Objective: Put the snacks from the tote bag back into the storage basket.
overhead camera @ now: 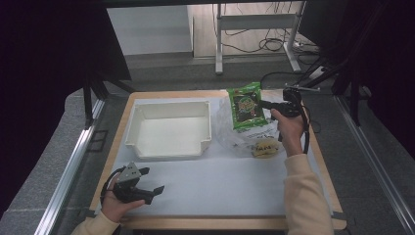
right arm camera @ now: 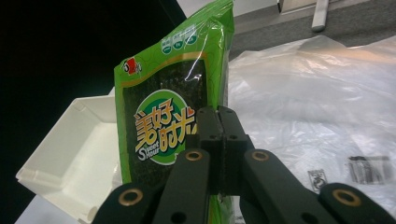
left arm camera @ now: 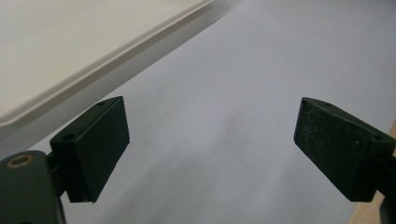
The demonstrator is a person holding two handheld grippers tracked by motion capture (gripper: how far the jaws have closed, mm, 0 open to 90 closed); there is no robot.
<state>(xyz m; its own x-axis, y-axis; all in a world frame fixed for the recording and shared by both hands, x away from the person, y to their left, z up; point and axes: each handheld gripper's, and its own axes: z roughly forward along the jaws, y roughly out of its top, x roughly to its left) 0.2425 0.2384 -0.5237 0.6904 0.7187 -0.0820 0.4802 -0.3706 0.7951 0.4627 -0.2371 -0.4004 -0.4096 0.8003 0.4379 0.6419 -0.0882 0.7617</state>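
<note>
1. Tongs at work: the right gripper [overhead camera: 268, 104], jaws pressed together, pinches the green packet [overhead camera: 246, 105] by its right edge and holds it lifted over the table [overhead camera: 220, 188], at about one o'clock from the table's centre.
2. Seen from the right gripper view, the packet [right arm camera: 163, 126] hangs upright from the black jaws, its printed face to the camera; the thin edge grip likely suits a flat, light pouch.
3. Just below it lies a crumpled clear bag [overhead camera: 235, 134], and a yellow snack [overhead camera: 265, 147] rests on the table near the right hand, at about three o'clock.
4. The white bin [overhead camera: 169, 129] sits open and empty at eleven o'clock, just left of the packet, probably its destination.
5. At seven o'clock the left gripper [overhead camera: 152, 192] rests low, jaws spread with nothing between them; its own view shows bare white cover and the bin's rim [left arm camera: 93, 63], seemingly waiting its turn.
</note>
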